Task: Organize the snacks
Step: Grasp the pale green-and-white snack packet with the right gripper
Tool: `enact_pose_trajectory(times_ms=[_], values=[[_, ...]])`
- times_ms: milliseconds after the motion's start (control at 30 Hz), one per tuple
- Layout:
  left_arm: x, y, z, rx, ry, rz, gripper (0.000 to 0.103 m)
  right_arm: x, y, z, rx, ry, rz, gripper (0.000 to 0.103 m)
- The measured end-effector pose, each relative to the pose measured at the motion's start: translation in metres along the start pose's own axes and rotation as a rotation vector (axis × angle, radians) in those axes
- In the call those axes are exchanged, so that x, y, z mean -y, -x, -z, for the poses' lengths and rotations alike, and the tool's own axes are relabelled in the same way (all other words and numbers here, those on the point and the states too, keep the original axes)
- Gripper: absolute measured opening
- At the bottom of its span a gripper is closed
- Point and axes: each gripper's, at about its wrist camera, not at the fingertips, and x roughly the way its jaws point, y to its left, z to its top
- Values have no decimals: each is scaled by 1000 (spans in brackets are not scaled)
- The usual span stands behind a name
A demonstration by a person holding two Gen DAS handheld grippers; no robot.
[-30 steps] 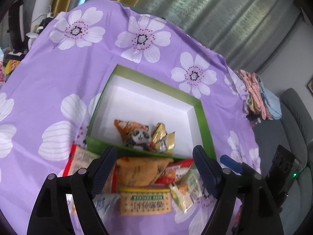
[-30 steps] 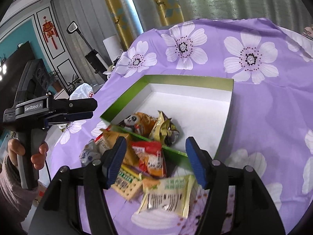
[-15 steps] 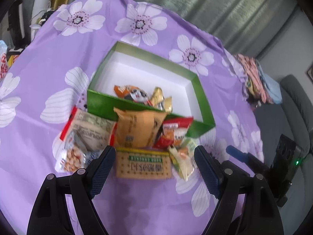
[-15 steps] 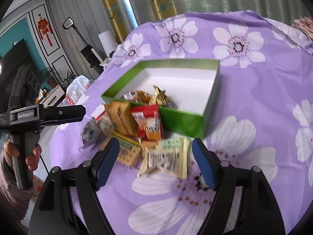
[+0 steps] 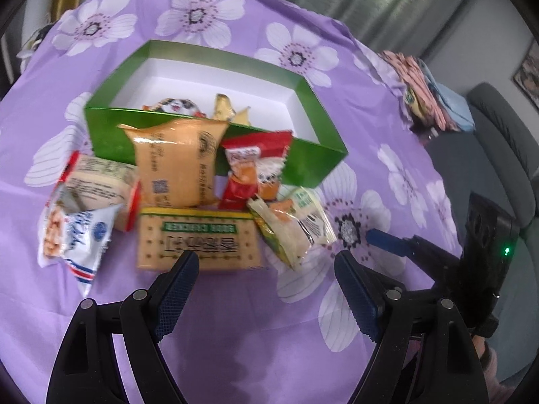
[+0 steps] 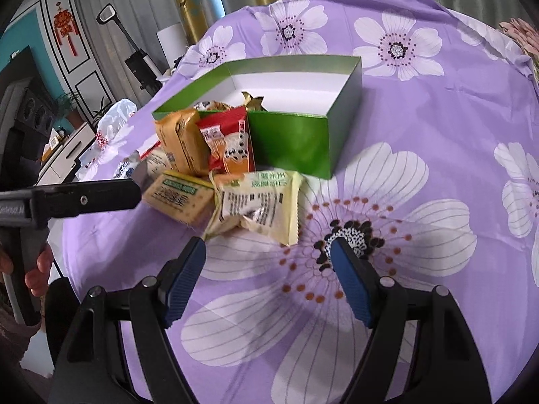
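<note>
Yellow cracker pack (image 5: pixel 198 240) lies flat, long axis across green box (image 5: pixel 303 161) front.

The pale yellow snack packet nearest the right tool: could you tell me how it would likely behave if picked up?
The pale yellow snack packet looks puffed and creased, so it is probably light and would yield under the pads. Its glossy film may be slippery, so gripping a crimped edge seems safer. It lies flat on the purple cloth, so it should slide when pushed, not roll.
</note>
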Motion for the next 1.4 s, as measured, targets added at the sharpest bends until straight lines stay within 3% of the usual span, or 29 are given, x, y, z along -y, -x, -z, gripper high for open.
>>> enact_pose_trajectory(times_ms=[667,1167,1233,1333,1400], values=[[19,-52,-15,-65,-46,19,83,10,-30,-6,-19,15,-53,77],[19,-64,-27,-58,-26,59,83,6,-49,-20,-59,46,-125,76],[19,-65,-27,-59,-31,50,72,6,-51,-21,-66,48,-152,72],[15,-73,-26,-101,-7,54,52,2,-54,-23,-75,59,-175,52],[14,-74,-24,-100,-4,48,52,0,-56,-23,-76,63,-163,49]])
